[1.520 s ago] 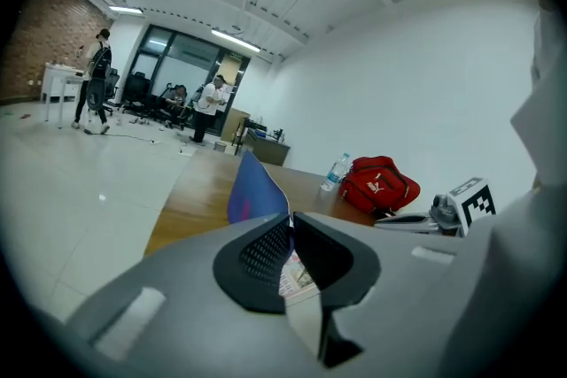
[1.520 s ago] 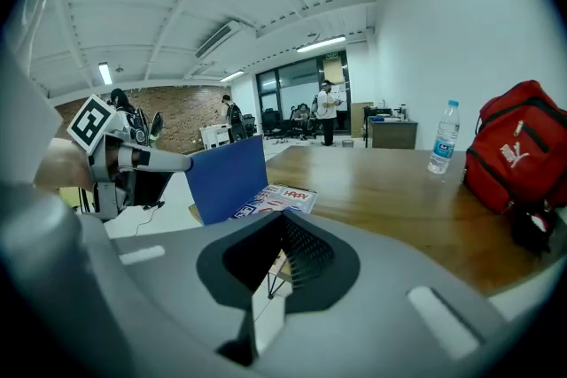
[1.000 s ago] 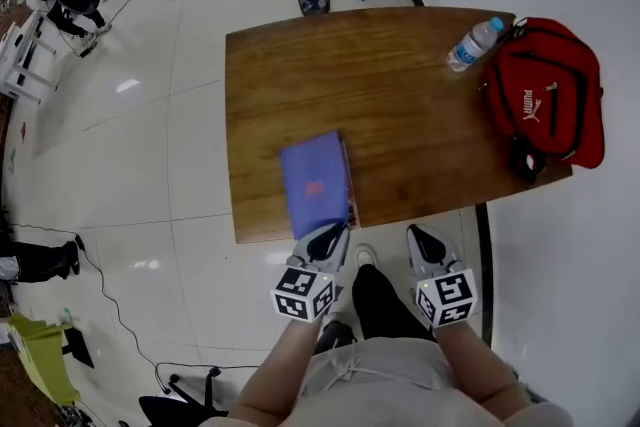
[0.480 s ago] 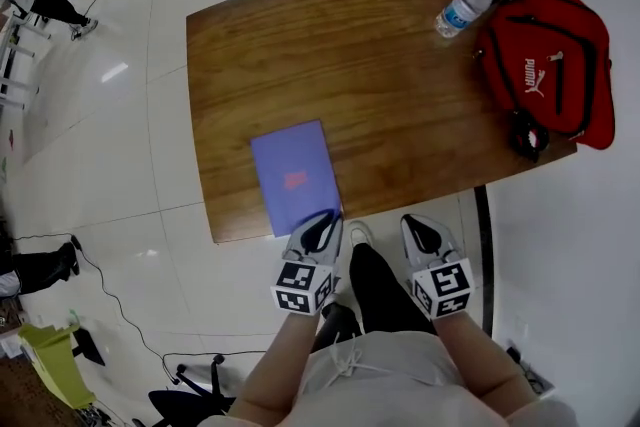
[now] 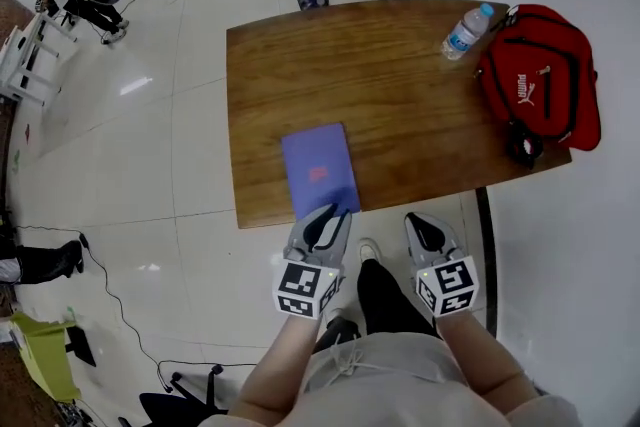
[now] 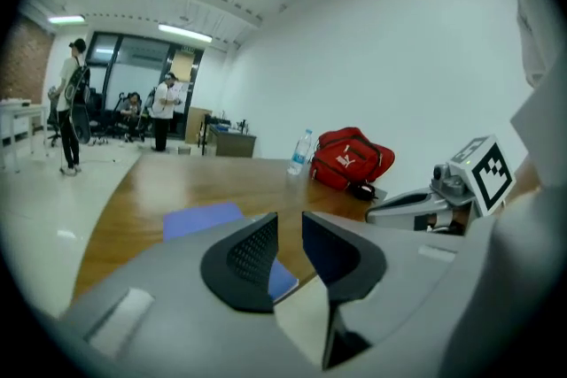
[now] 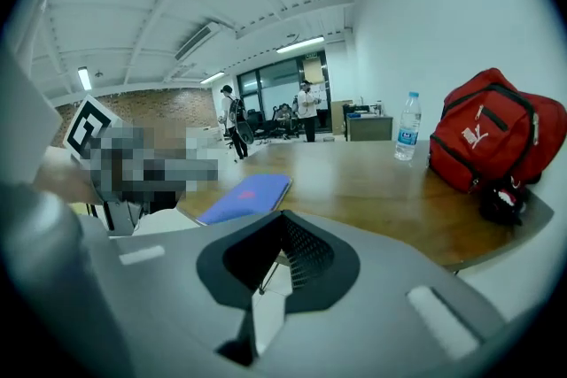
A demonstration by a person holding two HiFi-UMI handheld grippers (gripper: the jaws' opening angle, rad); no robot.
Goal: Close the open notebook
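task looks done. the notebook point(image 5: 320, 170) lies shut and flat on the counter point(image 5: 400, 85), purple cover up, with a small red mark mid-cover. no pages show open in any view. judged from that, nothing is left but to get the grippers clear, maybe a check that the cover sits flush.

where: head view lower centre, at the counter's near edge, left of the counter's middle. it is well apart from the water bottle point(image 5: 462, 33) and the red bag point(image 5: 540, 80) at the upper right.

pointing: the long axis runs roughly bottom to top of the head view, the far end leaning a bit toward upper left. one short edge lies along the counter's near edge, the other points at the far side. which long side is the spine cannot be told at this size.

left gripper point(image 6: 289, 227): jaws are opening and stand apart. nothing is clamped between them. only the notebook's near corner and the counter edge show beyond the gap. in head view its tips sit just at the notebook's near short edge, and the pads are not pressing on it.

right gripper point(image 7: 282, 221): jaws together at the tips, holding nothing. it is off the counter's near edge at head view lower right, to the right of the notebook and not touching it.
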